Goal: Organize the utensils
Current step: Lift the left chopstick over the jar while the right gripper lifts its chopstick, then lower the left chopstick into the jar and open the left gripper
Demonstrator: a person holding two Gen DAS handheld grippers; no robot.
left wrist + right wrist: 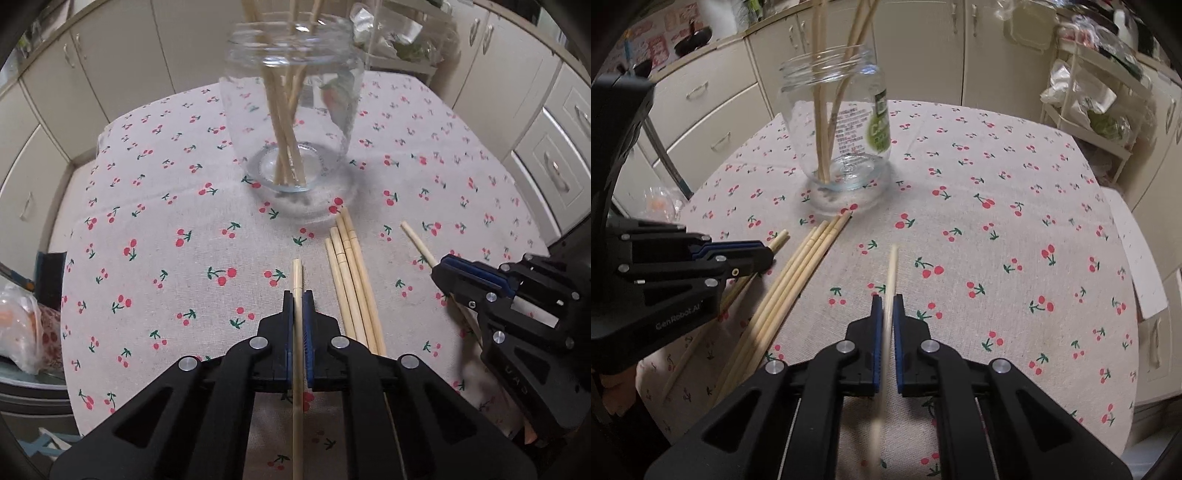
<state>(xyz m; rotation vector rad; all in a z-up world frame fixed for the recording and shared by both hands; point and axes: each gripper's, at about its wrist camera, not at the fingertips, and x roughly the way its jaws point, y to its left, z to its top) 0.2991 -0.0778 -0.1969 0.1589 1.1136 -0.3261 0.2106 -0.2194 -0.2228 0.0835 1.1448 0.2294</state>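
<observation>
Room: cream cabinets [110, 66] stood behind a desk [166, 221] covered in a cherry-print cloth.
Left wrist view, jar: a clear glass jar [291, 122] stood upright on the desk, with several chopsticks leaning inside it.
Left wrist view, left hand-held gripper [297, 295]: its jaws were closed narrow on a single chopstick [296, 273], whose tip poked out ahead of the blue pads.
Left wrist view, loose bundle [351, 280]: more chopsticks lay flat on the cloth just to the right of that gripper, their tips near the jar's base.
Left wrist view, right hand-held gripper [439, 264]: it sat at the right edge, clamped on another chopstick [415, 240].
Right wrist view, right hand-held gripper [886, 299]: jaws pinched narrow on a blurred chopstick [892, 266] pointing toward the jar [842, 129].
Right wrist view, left hand-held gripper [770, 253]: seen at the left, closed on its chopstick [779, 238], beside the loose bundle [798, 280].
Right wrist view, background: a wire rack [1089, 103] stood beyond the desk's far right corner.
</observation>
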